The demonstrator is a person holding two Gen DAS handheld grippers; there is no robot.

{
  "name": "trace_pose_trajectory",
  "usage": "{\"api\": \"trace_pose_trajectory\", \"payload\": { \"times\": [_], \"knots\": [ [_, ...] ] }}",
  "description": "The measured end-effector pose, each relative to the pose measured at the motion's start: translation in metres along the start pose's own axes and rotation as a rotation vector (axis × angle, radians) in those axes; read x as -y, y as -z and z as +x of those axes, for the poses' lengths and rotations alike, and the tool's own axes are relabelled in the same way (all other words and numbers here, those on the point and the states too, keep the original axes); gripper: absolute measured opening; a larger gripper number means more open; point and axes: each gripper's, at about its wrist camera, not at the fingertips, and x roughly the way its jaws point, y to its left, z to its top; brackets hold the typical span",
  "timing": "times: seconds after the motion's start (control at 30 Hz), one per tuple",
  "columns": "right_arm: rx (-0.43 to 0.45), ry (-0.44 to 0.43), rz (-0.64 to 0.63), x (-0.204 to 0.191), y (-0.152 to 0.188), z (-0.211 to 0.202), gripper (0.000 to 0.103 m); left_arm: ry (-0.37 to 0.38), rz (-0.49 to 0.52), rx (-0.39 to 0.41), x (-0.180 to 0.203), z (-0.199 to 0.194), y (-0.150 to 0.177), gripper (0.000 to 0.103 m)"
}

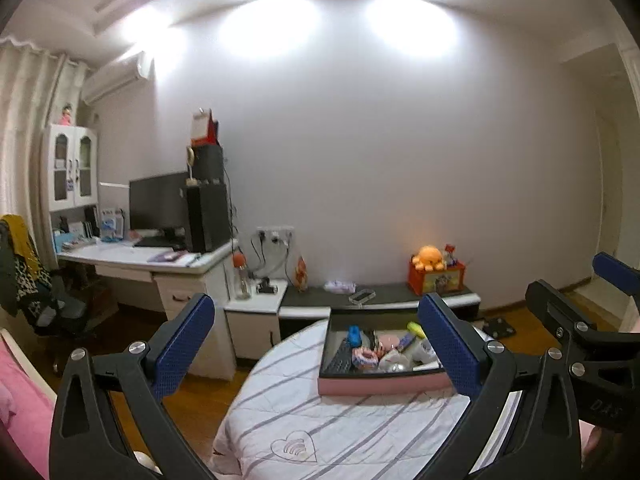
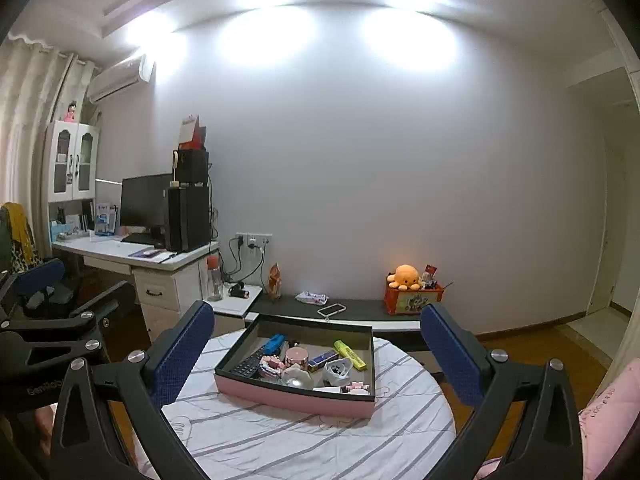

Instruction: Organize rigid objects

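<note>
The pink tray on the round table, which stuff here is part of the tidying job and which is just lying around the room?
Part of the job:
pink tray
yellow highlighter
black remote
blue toy
left gripper, open
right gripper, open

Just lying about:
orange plush octopus
monitor
water bottle

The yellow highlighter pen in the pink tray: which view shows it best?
The right wrist view: the yellow highlighter pen lies whole in the pink tray. The left wrist view shows only its end behind a blue finger pad.
</note>
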Motion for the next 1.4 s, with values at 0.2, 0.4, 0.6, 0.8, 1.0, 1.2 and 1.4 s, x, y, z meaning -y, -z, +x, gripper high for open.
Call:
{"api": "trace_pose_trajectory", "payload": {
  "times": [0.2,0.4,0.6,0.8,1.0,1.2,1.4],
  "knots": [
    [0.041,0.033,-0.012,-0.004,-0.003,-0.027,0.103,-0.025,0.014,0.013,0.001,-0.021,-0.005,0.103],
    [0.049,0.038,-0.01,-0.004,-0.004,-0.042,0.103,-0.008,0.004,-0.002,-0.001,-0.034,-0.004,0.103],
    [0.068,0.057,-0.01,-0.003,-0.005,-0.057,0.103,0.004,0.008,0.018,0.003,-0.043,-0.006,0.103],
    [0.086,0.072,-0.013,-0.002,-0.006,-0.067,0.103,0.01,0.014,0.045,0.007,-0.049,-0.007,0.103],
    [0.094,0.077,-0.015,-0.001,-0.006,-0.07,0.103,0.007,0.017,0.072,0.007,-0.055,-0.008,0.103],
    [0.103,0.088,-0.024,-0.002,-0.008,-0.073,0.103,0.013,0.016,0.078,0.009,-0.057,-0.008,0.103],
    [0.099,0.092,-0.028,-0.002,-0.009,-0.073,0.103,0.012,0.016,0.074,0.01,-0.056,-0.007,0.103]
  ]
}}
